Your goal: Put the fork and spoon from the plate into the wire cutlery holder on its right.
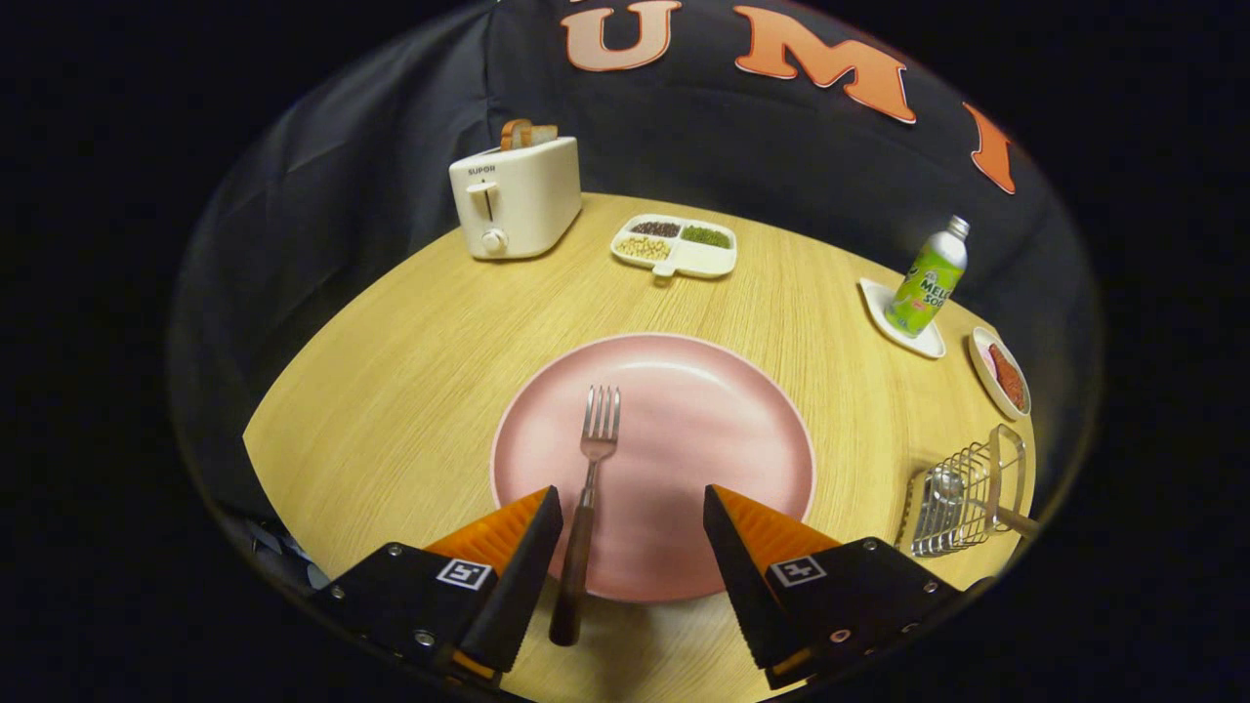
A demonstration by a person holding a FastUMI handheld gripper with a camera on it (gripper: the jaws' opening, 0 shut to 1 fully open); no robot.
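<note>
A pink plate (703, 410) lies on the wooden table just ahead of my fingers. A fork (589, 478) with a dark handle rests on its left half, tines pointing away, handle sticking out over the near rim beside my left finger. My gripper (633, 522) is open above the plate's near edge, the fork handle lying just inside the left finger, not pressed. The wire cutlery holder (967, 493) stands to the right of the plate, and a spoon (945, 485) lies in it, bowl showing.
Beyond the plate, a cream toaster (516, 195) with bread stands at the back left, next to a divided dish of beans (676, 246). A green bottle (928, 278) on a white dish and a small dish with red food (1001, 376) sit at the right.
</note>
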